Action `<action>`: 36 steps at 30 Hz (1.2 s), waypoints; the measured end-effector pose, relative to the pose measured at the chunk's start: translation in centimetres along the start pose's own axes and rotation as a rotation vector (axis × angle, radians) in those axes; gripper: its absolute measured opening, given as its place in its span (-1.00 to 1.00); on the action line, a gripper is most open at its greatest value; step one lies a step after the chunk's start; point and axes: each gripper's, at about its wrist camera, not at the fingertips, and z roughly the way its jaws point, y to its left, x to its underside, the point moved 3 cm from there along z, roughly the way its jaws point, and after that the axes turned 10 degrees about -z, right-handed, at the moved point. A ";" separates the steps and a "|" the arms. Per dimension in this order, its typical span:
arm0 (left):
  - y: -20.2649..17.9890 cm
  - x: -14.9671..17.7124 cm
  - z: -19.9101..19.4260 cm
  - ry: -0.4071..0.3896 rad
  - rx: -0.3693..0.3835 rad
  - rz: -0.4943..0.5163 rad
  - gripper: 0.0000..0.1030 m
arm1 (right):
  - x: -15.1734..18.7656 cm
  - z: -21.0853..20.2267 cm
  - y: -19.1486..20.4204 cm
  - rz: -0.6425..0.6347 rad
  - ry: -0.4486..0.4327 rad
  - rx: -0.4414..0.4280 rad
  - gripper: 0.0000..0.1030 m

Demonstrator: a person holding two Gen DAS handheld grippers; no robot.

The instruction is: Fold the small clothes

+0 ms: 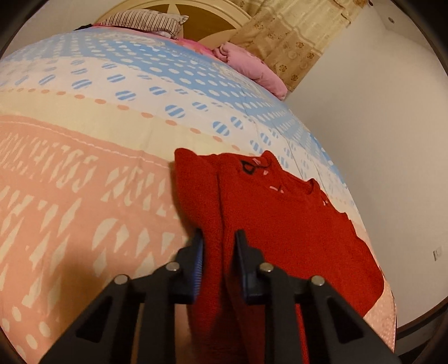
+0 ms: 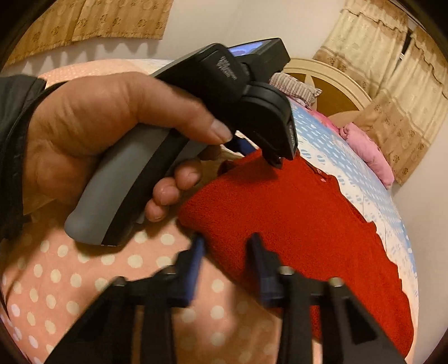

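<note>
A small red fleece garment (image 1: 282, 212) lies on the patterned bedspread (image 1: 84, 179), with a black mark and pink stitching near its far edge. My left gripper (image 1: 218, 238) is shut on a raised fold of the red garment, which hangs between the blue-padded fingers (image 1: 198, 260). In the right wrist view the same garment (image 2: 294, 212) spreads to the right. My right gripper (image 2: 226, 243) is open, with the garment's near edge between its fingers (image 2: 259, 260). The left hand-held gripper (image 2: 196, 117) shows there above the garment's far left corner.
A striped pillow (image 1: 145, 21) and a pink bundle of cloth (image 1: 252, 67) lie at the head of the bed by the rounded headboard (image 1: 196, 16). Beige curtains (image 2: 392, 92) hang behind. The bed's right edge meets a white wall (image 1: 378, 140).
</note>
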 end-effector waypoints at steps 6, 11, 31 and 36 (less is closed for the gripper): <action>-0.4 -0.2 0.0 0.013 0.006 -0.035 -0.65 | 0.5 -0.9 -1.2 0.057 -0.037 -0.019 -0.83; -0.8 -0.7 -0.7 0.014 0.058 -0.077 -0.68 | 0.7 -2.0 -2.3 0.140 -0.089 -0.034 -0.84; -13.2 -0.7 -1.4 0.024 0.215 0.023 -0.69 | 5.1 -6.4 -9.7 0.455 -0.244 -0.036 -0.86; -16.3 -0.1 -0.5 0.037 0.234 0.064 -0.69 | 7.4 -7.6 -11.0 0.529 -0.264 -0.020 -0.86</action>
